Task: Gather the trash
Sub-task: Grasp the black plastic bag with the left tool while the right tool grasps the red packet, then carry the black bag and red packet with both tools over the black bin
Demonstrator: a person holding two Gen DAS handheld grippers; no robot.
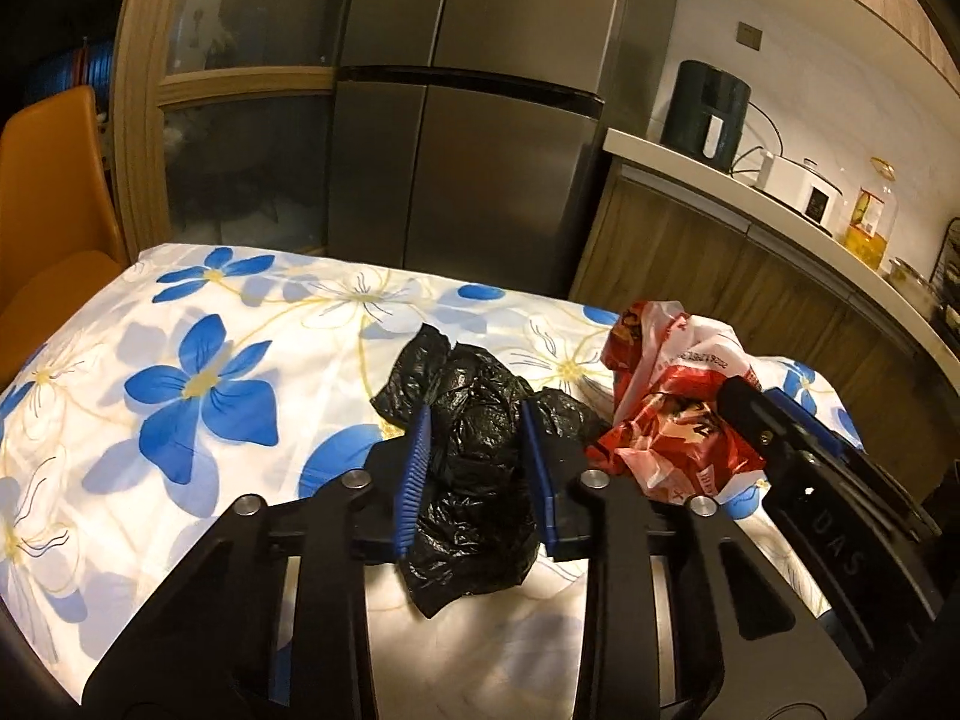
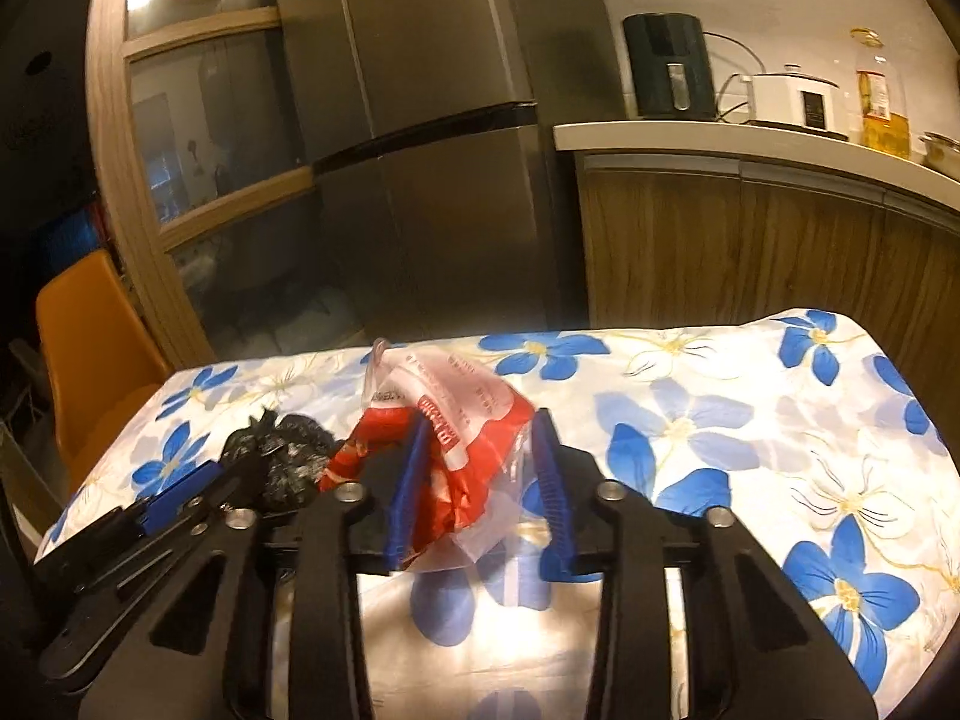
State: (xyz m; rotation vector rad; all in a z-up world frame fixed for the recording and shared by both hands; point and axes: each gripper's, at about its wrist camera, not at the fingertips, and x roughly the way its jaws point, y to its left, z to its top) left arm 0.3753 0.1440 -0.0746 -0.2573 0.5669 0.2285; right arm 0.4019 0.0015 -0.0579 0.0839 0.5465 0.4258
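The left gripper (image 1: 477,420) clamps its blue pads (image 1: 414,480) on a crumpled black plastic bag (image 1: 474,474), which bulges between the fingers and trails down toward the near edge of the table (image 1: 198,312). Beside it, the right gripper (image 2: 480,438) pinches a red-and-white plastic bag (image 2: 456,420) between its own blue pads, the bag's clear end drooping below the fingers. The two bags lie touching near the middle of the table, the black one on the left, the red-and-white one on the right. A white tablecloth (image 2: 750,420) printed with large blue flowers covers the whole tabletop. An orange chair (image 1: 48,210) stands at the table's far left corner. Beyond the far edge rises a steel refrigerator (image 1: 468,120), flanked by a wood-framed glass cabinet (image 1: 240,120). A dark air fryer (image 2: 666,66), a white cooker (image 2: 792,99) and a bottle of oil (image 2: 879,102) line the kitchen counter (image 2: 720,141) off the far right corner.
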